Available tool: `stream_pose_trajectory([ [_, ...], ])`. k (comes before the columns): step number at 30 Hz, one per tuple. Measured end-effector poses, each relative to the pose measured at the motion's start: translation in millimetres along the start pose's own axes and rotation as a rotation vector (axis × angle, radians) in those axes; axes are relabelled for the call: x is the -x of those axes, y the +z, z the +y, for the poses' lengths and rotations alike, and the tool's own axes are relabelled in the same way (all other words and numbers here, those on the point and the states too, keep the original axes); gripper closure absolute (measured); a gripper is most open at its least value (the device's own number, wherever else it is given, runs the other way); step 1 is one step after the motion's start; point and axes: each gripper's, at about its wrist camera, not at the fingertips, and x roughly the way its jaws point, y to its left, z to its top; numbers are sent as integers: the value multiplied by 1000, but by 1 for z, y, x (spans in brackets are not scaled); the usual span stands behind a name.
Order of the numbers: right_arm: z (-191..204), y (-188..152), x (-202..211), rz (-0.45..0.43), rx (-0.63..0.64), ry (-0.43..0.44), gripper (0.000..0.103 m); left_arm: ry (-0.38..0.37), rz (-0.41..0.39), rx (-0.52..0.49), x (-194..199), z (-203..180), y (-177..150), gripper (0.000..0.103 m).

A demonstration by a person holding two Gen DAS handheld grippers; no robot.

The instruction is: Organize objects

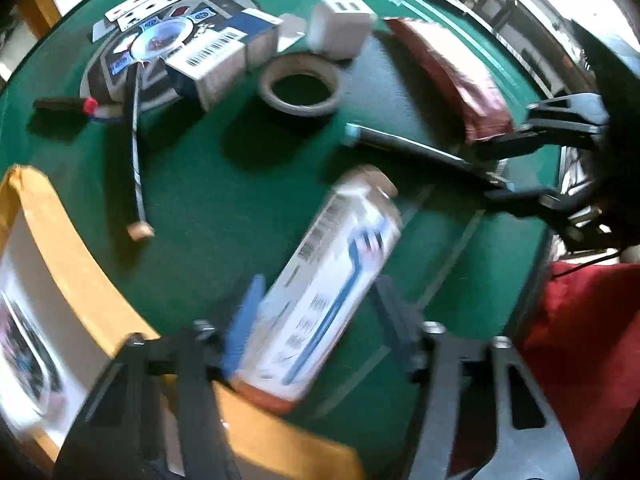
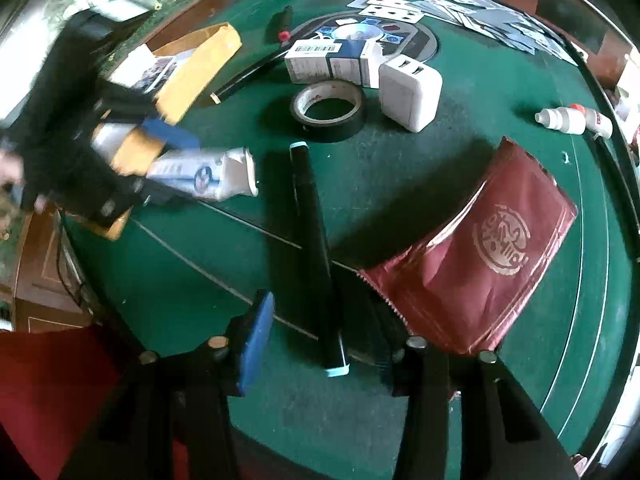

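Observation:
My left gripper is around a white toothbrush box with a blue brush picture; its jaws stand wide, and blur hides whether they grip it. In the right wrist view the box juts from that gripper over the yellow envelope. My right gripper is open, with a long black marker with pale blue ends lying between its fingers on the green felt table. The marker also shows in the left wrist view, with the right gripper at its far end.
A dark red foil pouch lies right of the marker. A black tape roll, a white charger block, a white and blue carton, playing cards, a small white bottle and a red-capped pen lie farther off.

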Motion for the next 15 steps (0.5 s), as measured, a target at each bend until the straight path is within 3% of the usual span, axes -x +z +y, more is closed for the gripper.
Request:
stream_pose_trajectory([
  [6,-2,-7,0,12,-2,8,70,-56,-30,139,2,-10,-58,67],
  [10,-1,-4,-3,6,8,10,70,-46,-47,208,-5,-9,-60,67],
  [13,1,-1,-5,9,25,-3,70,12,-42,228,-12,-16,-54,67],
  [14,3,-1,-5,8,36,-14,73,28,-42,235,-13,-19,-56,67],
  [15,3,-1,-5,4,43,-39,85,43,-46,242,-15,-21,-58,67],
])
